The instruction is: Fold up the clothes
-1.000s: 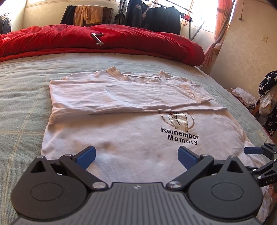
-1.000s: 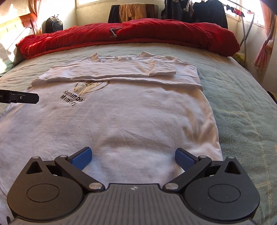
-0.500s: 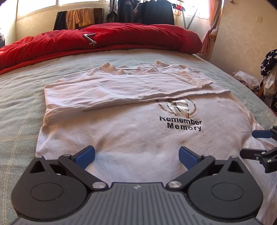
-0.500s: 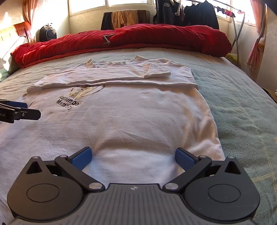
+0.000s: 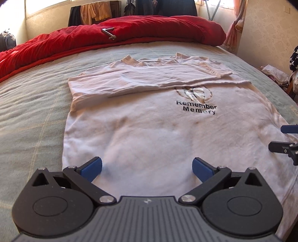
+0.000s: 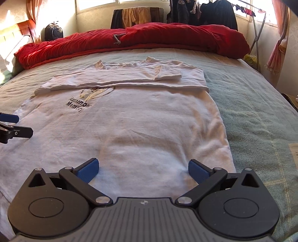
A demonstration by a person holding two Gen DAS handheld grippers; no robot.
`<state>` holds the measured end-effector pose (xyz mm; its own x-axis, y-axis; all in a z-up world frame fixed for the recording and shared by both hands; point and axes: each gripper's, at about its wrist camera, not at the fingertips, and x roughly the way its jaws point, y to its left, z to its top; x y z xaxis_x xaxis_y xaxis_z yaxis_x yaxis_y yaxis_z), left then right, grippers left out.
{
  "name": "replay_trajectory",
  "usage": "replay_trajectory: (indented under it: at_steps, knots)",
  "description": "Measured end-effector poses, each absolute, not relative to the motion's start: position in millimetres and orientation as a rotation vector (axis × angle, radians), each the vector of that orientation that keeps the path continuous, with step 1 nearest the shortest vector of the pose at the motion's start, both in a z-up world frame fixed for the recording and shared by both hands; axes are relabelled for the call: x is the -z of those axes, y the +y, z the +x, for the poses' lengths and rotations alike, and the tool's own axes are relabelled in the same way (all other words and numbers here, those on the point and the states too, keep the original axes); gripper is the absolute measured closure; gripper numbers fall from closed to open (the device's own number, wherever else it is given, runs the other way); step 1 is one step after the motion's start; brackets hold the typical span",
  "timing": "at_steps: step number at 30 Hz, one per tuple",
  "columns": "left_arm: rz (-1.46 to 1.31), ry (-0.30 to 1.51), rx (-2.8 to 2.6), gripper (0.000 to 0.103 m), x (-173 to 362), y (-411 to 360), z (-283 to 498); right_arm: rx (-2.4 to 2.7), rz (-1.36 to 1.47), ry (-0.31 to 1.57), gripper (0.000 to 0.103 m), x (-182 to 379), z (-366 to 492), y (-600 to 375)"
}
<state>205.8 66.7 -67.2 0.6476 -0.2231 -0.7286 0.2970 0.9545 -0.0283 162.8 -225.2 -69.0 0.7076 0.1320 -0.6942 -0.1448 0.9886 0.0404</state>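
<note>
A white T-shirt (image 5: 149,130) printed "Remember Memory" lies flat on the bed, collar far away, both sleeves folded in across the chest. My left gripper (image 5: 147,169) is open just above the shirt's near hem on its left half. My right gripper (image 6: 142,170) is open above the near hem on the shirt's (image 6: 139,121) right half. Nothing sits between either pair of blue pads. Each gripper's fingers show at the edge of the other's view: the right gripper (image 5: 286,138) and the left gripper (image 6: 11,124).
The bed has a pale green blanket (image 5: 31,115) with a red duvet (image 6: 149,39) bunched along the far side, a metal handle (image 5: 109,33) lying on it. Clothes hang on a rack (image 6: 214,11) by the windows. More clothes lie piled at the right (image 5: 273,74).
Both grippers have dropped lower and nearer the shirt's hem, and the views have tilted down and drawn a little closer. The shirt has not moved and both grippers stay open.
</note>
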Motion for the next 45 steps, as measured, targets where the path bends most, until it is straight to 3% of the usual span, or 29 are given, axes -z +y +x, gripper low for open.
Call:
replay_trajectory:
  at_steps: [5,11,17,25,30,33,39,45]
  knots:
    - [0.08,0.809,0.312,0.001,73,71,162,-0.182,-0.022,0.747,0.0,75,136,-232]
    - [0.072,0.736,0.33,0.001,46,80,166,-0.183,-0.003,0.732,0.0,77,126,-236]
    - [0.084,0.62,0.38,0.001,31,80,229,-0.187,-0.013,0.698,0.0,82,121,-236]
    - [-0.099,0.717,0.342,0.001,75,100,318,-0.212,-0.006,0.704,0.0,83,126,-239]
    - [-0.218,0.701,0.281,0.001,85,128,333,-0.213,-0.004,0.694,0.0,85,131,-238]
    - [-0.212,0.696,0.258,0.006,85,133,332,-0.212,-0.008,0.684,0.0,86,132,-237]
    - [-0.058,0.755,0.113,0.004,81,126,322,-0.213,-0.001,0.681,0.0,86,132,-238]
    - [-0.119,0.737,0.207,0.005,51,132,270,-0.201,-0.003,0.693,0.0,84,129,-236]
